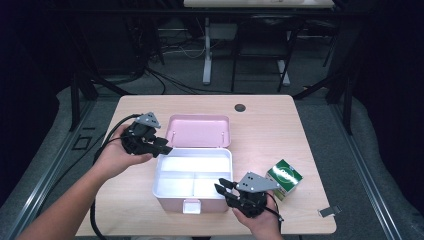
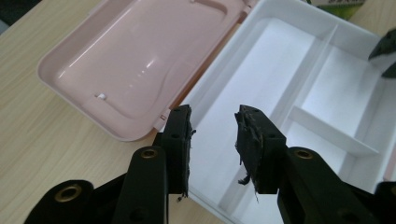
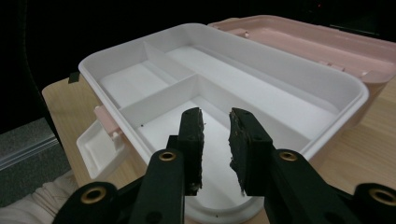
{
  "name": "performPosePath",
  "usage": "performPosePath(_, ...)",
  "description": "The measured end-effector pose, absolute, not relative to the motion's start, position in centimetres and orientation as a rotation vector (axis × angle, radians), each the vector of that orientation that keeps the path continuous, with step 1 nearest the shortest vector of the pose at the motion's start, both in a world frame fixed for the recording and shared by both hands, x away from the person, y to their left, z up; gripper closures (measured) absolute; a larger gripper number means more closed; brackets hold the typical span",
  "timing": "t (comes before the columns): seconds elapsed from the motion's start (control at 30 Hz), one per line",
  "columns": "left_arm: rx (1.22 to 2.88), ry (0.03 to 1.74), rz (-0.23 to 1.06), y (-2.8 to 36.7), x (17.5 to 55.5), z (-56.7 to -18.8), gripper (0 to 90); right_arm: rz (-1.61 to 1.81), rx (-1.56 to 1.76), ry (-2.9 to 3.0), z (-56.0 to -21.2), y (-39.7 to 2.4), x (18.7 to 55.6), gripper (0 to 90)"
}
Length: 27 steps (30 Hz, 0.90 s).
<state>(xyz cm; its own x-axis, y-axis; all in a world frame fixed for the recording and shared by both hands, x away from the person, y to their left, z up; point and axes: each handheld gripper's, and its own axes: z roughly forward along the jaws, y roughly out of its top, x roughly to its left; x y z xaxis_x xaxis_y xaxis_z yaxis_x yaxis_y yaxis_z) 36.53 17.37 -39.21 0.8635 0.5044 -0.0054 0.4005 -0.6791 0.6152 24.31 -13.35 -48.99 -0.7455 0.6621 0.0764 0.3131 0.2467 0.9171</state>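
Pink-and-white plastic box (image 1: 192, 182) sits mid-table with its lid (image 1: 198, 131) already thrown back flat, and you have all three white compartments bare. Your left gripper (image 1: 161, 145) hangs at the box's rear left corner and your right gripper (image 1: 223, 188) over the front right compartment, each with jaws parted and nothing between them. Green carton (image 1: 284, 178) stands untouched beside the box, so loading likely remains.

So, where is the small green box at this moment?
In the high view the green box stands on the table at the right, just beyond the right gripper and to the right of the open pink case.
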Motion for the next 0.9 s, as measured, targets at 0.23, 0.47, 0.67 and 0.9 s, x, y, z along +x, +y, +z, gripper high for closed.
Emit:
performPosePath(0.23, 2.572, 0.558, 0.240, 15.9, 36.0, -39.2, 68.9, 1.520, 0.905, 2.147, -48.0, -14.6, 24.0, 71.2)
performPosePath(0.47, 2.659, 0.539, 0.224, 14.7, 36.3, -38.9, 73.4, 1.514, 0.944, 2.122, -47.7, -15.9, 24.2, 69.1)
performPosePath(0.67, 2.680, 0.506, 0.196, 13.8, 36.5, -38.6, 67.9, 1.524, 0.945, 2.100, -47.6, -16.4, 24.3, 68.0)
performPosePath(0.9, 2.748, 0.446, 0.199, 12.8, 36.5, -38.9, 64.8, 1.513, 0.969, 2.090, -47.5, -16.9, 24.5, 67.0)
